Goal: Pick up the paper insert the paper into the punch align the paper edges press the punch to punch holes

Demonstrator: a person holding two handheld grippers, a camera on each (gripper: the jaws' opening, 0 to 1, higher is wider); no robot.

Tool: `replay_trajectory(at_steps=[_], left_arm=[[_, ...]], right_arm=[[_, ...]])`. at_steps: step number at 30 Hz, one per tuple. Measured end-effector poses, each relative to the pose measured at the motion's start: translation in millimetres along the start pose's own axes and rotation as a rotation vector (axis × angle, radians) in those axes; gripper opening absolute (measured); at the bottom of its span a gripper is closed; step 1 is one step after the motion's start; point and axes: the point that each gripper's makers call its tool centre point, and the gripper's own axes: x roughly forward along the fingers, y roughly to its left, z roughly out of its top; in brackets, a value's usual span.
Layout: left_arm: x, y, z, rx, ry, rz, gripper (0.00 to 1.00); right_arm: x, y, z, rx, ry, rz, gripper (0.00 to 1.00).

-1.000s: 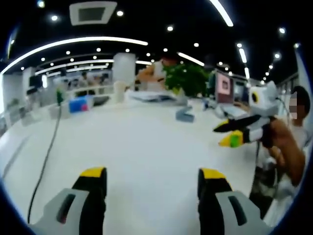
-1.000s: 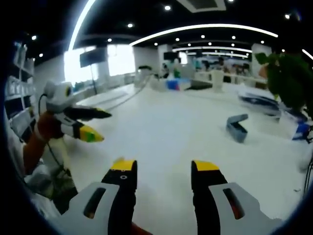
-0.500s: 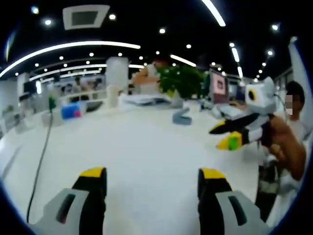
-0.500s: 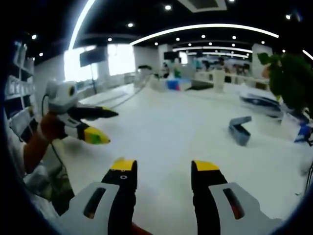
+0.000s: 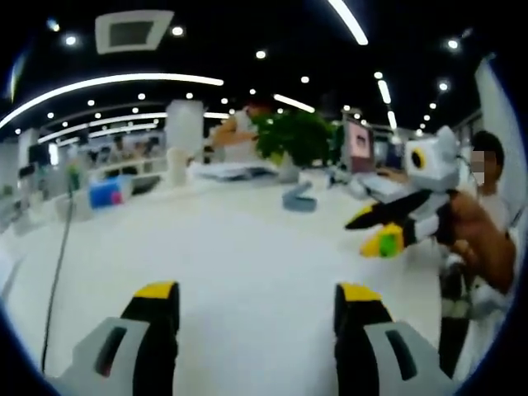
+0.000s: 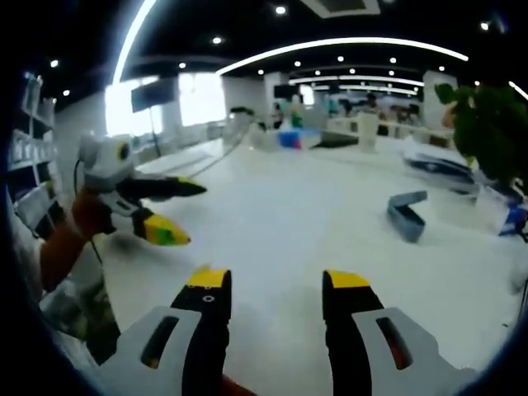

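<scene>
A blue-grey hole punch (image 5: 299, 198) sits alone on the white table (image 5: 247, 247), far ahead of my left gripper (image 5: 257, 293), whose jaws stand open with nothing between them. Behind the punch lies a flat stack that looks like paper (image 5: 231, 170). My right gripper (image 5: 368, 231) comes in from the right, held in a hand, also open. In the right gripper view the punch (image 6: 407, 215) lies to the right, and the paper stack (image 6: 441, 167) lies beyond it. My right gripper (image 6: 278, 280) is open above bare table, with the left gripper (image 6: 191, 213) open at the left.
A dark cable (image 5: 54, 276) runs along the table's left side. A blue box (image 5: 104, 193) and a green plant (image 5: 295, 137) stand at the far edge, with a monitor (image 5: 359, 142) further right. The person (image 5: 491, 247) holding the grippers stands at the right.
In the right gripper view the left gripper has drifted slightly right and forward over the table. The left gripper view has swung a little. Both grippers stay open.
</scene>
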Motion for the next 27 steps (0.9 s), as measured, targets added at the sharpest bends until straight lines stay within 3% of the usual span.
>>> replay_trajectory(at_steps=[27], left_arm=[[14.9,-3.8,-8.5,0.013,-0.004,-0.063,0.76]], right_arm=[[5.3,-2.6,-0.3,0.009,0.005,-0.005,0.48]])
